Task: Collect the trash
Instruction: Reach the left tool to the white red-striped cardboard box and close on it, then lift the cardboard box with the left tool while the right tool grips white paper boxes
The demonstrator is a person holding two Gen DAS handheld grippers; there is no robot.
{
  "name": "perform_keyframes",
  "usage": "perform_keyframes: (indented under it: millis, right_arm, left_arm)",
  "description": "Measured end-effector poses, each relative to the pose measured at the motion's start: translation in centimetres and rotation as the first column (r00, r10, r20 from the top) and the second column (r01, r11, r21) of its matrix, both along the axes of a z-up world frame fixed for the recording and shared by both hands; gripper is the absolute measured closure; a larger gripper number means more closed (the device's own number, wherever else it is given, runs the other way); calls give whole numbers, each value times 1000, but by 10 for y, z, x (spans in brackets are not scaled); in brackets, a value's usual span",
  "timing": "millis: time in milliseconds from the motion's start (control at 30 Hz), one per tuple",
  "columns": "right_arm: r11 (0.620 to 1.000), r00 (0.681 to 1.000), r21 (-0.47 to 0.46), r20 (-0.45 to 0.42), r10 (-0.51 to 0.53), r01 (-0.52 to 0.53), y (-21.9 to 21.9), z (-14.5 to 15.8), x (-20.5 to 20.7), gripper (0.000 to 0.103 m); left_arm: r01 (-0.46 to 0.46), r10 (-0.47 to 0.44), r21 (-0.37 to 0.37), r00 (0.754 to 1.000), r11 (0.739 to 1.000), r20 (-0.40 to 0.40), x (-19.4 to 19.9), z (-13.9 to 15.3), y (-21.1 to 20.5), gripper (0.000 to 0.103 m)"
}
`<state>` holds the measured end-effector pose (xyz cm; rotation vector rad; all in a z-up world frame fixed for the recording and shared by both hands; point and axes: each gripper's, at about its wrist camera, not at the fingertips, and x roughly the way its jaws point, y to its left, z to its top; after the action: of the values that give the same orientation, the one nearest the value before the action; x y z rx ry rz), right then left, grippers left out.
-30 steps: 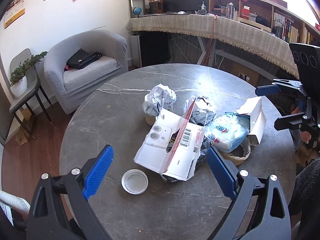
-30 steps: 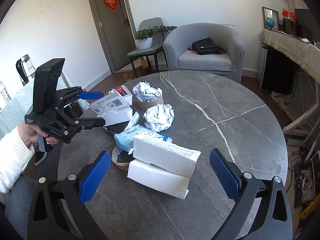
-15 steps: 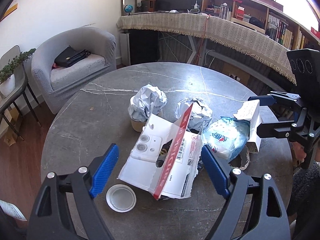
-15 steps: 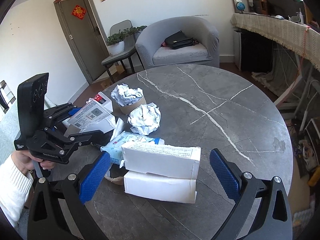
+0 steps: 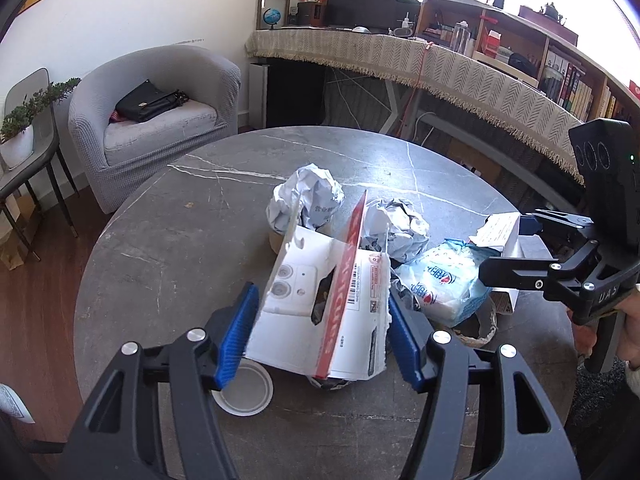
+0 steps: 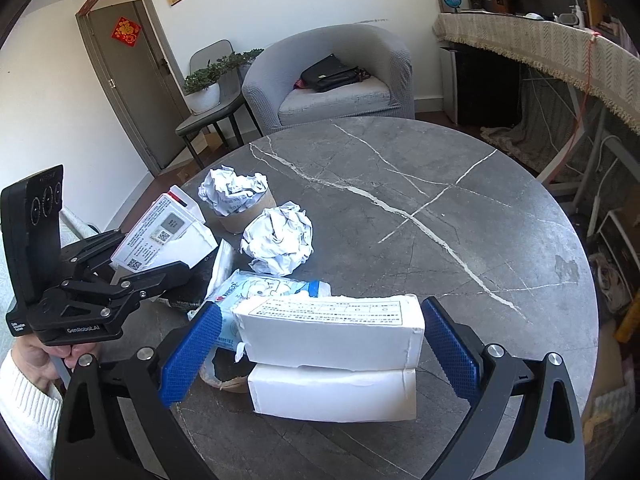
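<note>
Two ribbed blue-padded grippers, left gripper point(image 5: 320, 332) closing around torn cardboard box point(image 5: 324, 312), seemingly touching, right gripper point(image 6: 320, 352) spread.

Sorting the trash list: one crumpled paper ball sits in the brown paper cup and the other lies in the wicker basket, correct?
Not quite. In the right wrist view one crumpled paper ball does sit in the brown paper cup, but the other paper ball lies directly on the table, not in the wicker basket.

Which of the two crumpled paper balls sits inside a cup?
The crumpled paper ball nearer the grey armchair: it is stuffed into a brown paper cup. The other ball lies directly on the marble table.
</note>
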<state>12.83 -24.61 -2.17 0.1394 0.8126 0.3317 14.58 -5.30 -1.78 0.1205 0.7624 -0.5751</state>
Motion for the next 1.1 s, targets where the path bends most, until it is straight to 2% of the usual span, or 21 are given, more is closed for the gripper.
perform_keyframes:
  millis: [133,367,667,833,967,1100]
  right_arm:
    - [1000,1000,20,0,-20,20,-6,0,2,26]
    - [997,999,64,-2,-34,34,-19,0,-1,28]
    - [997,996,58,71,-52,48,-26,24,-19,28]
    - [997,996,68,81,-47,42,-27,28,-27,28]
    - [996,995,81,89,-38,30,-25,34,-28,28]
    - [997,994,73,108,-26,18,-18,39,-30,28]
  left_arm:
    - [-20,20,-22,1000,1000,-3,-6,1,0,40]
    - [-41,40,-47,999,998,-11,-13,0,0,44]
    - [-87,88,-99,996,991,-3,-22,11,9,49]
    - [-102,97,-139,995,985,-38,-26,7,16,63]
    - [-112,106,-162,993,980,-41,-30,7,19,71]
    - [-145,141,-154,989,977,-34,-30,11,20,76]
